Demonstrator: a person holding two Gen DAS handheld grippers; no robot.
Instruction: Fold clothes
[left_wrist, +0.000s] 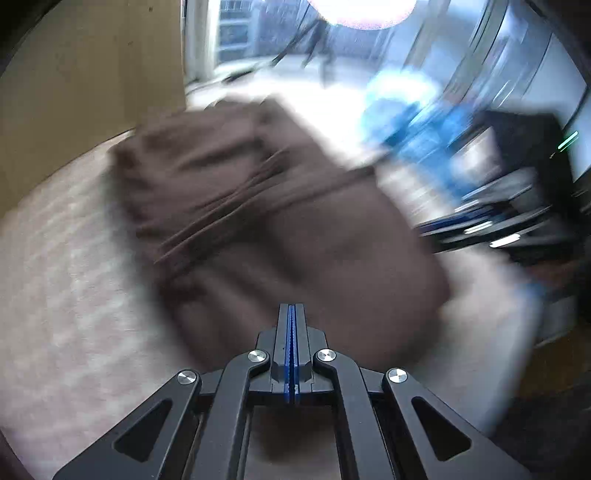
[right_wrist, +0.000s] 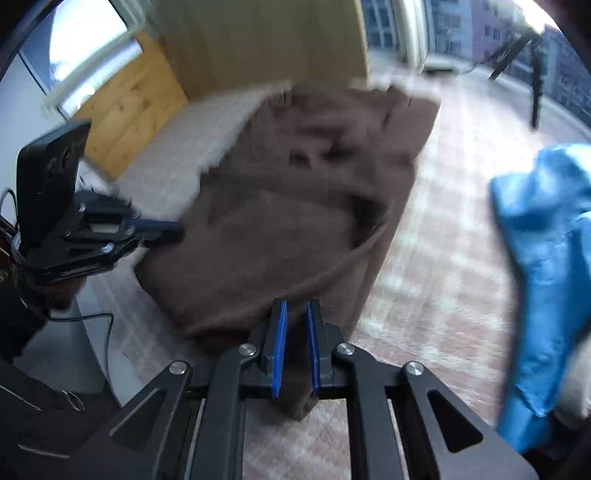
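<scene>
— Where's the brown garment (right_wrist: 280, 206) sitting?

— Bunched in a loose heap on the bed, on a pale checked bedcover (right_wrist: 436, 280). In the right wrist view it runs from the far edge by the wooden headboard (right_wrist: 258, 40) down to the near edge, with folds and dark creases across the top. Both views are smeared, so I can't say what kind of garment it is.

— What has the right gripper (right_wrist: 295, 314) got?

— Its blue-padded fingers (right_wrist: 280, 343) stand a little apart, with a hanging fold of the brown cloth pinched between them at the heap's near edge.

— And the left gripper (left_wrist: 291, 314)?

— In its own view the two fingers are pressed flat together, blue pads meeting, nothing visible between them. It sits just over the near side of the brown heap (left_wrist: 280, 229). From the right wrist view, the same gripper (right_wrist: 173, 230) reaches in from the left, its tip at the cloth's left edge; whether it touches, I can't tell.

— Anything else on the bed?

— A blue garment (right_wrist: 546, 266), crumpled, near the right edge, well apart from the brown one.
</scene>
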